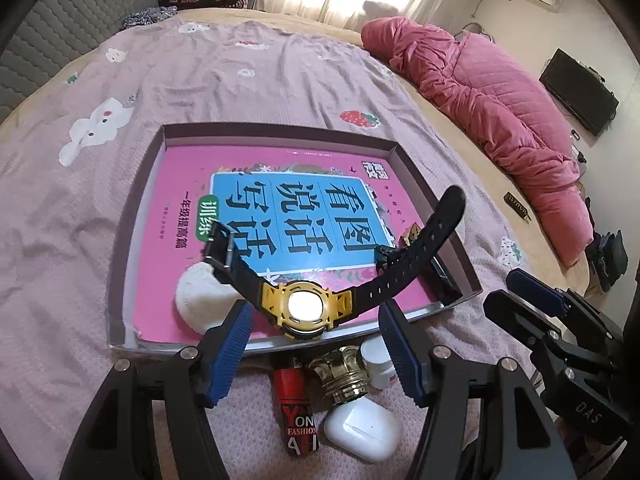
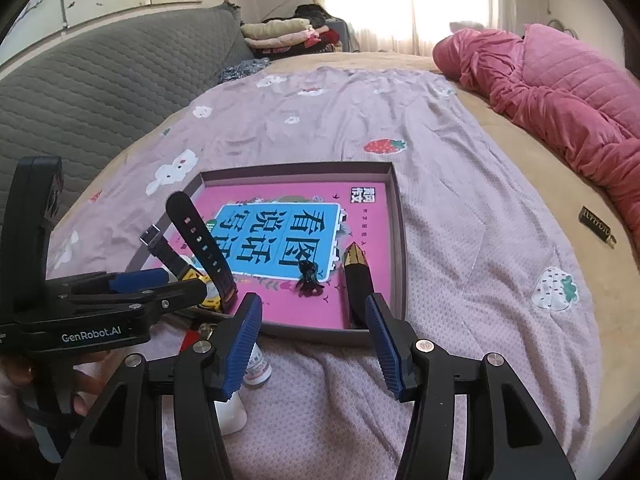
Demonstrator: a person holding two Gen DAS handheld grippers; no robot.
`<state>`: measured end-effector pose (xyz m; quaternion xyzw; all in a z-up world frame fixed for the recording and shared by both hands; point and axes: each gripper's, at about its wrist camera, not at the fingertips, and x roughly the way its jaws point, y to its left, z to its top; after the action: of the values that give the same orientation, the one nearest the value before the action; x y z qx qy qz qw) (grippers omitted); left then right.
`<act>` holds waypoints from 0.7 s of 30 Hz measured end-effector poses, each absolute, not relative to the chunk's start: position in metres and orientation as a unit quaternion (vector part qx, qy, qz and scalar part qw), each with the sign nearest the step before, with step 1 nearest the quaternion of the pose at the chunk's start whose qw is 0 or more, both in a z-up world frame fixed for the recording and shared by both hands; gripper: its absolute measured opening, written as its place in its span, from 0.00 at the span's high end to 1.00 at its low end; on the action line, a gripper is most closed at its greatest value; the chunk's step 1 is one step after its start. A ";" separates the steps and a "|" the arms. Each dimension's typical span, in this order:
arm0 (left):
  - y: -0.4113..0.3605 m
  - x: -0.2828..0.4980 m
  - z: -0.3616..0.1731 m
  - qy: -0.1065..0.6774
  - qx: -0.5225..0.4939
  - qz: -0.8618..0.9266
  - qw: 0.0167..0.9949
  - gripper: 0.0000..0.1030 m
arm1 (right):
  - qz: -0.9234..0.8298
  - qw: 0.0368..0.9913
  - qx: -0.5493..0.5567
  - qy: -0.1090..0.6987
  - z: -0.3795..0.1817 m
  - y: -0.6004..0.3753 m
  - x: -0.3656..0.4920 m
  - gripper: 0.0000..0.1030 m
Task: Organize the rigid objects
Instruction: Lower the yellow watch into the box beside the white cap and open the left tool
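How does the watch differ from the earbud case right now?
The watch is black and yellow with long straps sticking up; the earbud case is plain white, smooth and rounded. The watch sits at the box's near edge, the case outside on the bedspread. Both are small rigid items.

Beyond the left claw (image 1: 314,344), the pink paperback book (image 1: 180,184) lying in the shallow grey cardboard tray (image 1: 120,280) carries a blue panel with large black characters "看图说话写话", seen upside down. A green oval beside the panel reads "训练", and a line of small black characters next to it reads "一年级提高篇".

Just below the left claw's fingertips, the red-and-black cylindrical tube (image 1: 298,412) on the bed shows "YON" and "FASHION".

To the right of that claw, the black body of the right claw (image 1: 580,308) bears "DAS".

In the right wrist view, the left claw's black body reads "GenRobot.AI" in white.
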<state>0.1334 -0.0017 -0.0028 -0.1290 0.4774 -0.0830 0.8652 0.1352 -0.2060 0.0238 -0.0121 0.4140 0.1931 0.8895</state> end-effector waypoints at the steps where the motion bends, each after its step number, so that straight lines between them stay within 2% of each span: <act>1: 0.000 0.131 0.000 0.474 -0.129 -0.081 0.867 0.37 | 0.194 0.890 -0.013 0.413 0.025 -0.206 0.134 0.46; 21: 0.027 0.096 0.034 0.440 -0.134 -0.045 0.887 0.37 | 0.199 0.897 -0.016 0.395 0.037 -0.207 0.112 0.41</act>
<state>0.0956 0.0266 0.0344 -0.1337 0.4400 -0.0447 0.8869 0.1117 -0.2073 0.0367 -0.0161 0.3953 0.1988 0.8966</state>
